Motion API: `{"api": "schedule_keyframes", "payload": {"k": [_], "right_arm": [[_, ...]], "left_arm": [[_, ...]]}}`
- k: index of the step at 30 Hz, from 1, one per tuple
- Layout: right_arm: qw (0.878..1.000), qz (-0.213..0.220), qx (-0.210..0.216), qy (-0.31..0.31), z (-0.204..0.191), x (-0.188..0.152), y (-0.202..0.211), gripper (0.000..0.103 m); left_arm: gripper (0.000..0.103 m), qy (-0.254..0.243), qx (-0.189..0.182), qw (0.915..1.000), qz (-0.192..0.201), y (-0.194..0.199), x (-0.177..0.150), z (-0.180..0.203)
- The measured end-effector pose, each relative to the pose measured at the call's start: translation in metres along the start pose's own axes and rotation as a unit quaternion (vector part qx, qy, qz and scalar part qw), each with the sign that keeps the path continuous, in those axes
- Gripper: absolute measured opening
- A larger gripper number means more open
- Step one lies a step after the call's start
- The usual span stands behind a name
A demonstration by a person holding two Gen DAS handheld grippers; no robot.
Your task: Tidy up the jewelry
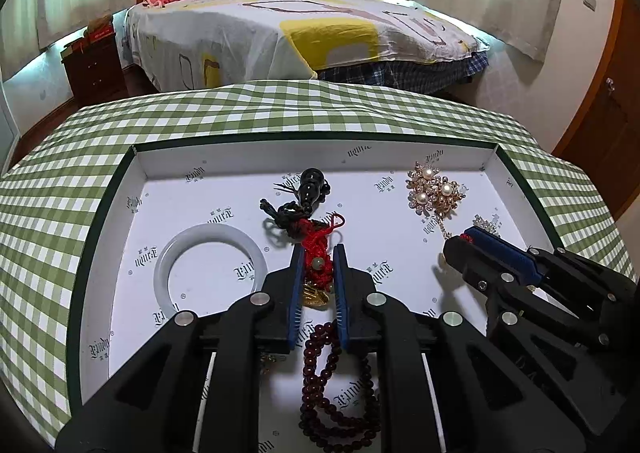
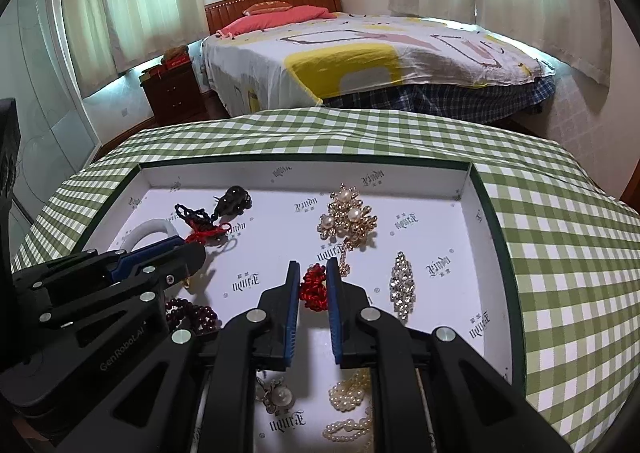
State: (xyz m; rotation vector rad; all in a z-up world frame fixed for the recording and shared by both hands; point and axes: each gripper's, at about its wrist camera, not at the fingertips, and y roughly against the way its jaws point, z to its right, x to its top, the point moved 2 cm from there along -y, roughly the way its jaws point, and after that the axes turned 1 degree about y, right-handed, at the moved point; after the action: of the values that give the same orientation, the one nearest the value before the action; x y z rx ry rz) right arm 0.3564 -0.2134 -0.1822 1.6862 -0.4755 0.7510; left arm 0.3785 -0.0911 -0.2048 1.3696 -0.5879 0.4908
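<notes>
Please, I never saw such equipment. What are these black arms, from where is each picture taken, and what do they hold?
No robot: a person holds one tool in each hand, each carrying a camera that looks along its two fingers. One picture comes from the left tool, one from the right. A white tray on checked cloth holds a bangle, pearl brooch and dark beads. The left hand-held gripper pinches a red knotted cord; the right hand-held gripper, a red woven knot.
</notes>
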Motion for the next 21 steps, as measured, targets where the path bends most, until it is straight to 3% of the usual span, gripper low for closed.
{"api": "schedule_keyframes", "payload": {"k": [11, 16, 21], "right_arm": [[1.000, 0.003, -0.008, -0.007, 0.003, -0.003, 0.005, 0.037], [1.000, 0.012, -0.015, -0.011, 0.009, -0.002, 0.014, 0.046], [0.999, 0.024, -0.022, -0.015, 0.014, 0.001, 0.024, 0.055]], "left_arm": [[0.036, 0.002, 0.002, 1.0000, -0.001, 0.003, -0.003, -0.002], [0.058, 0.014, 0.001, 0.9999, 0.005, 0.009, -0.004, -0.010], [0.069, 0.001, 0.007, 1.0000, 0.005, 0.012, -0.005, -0.011]]}}
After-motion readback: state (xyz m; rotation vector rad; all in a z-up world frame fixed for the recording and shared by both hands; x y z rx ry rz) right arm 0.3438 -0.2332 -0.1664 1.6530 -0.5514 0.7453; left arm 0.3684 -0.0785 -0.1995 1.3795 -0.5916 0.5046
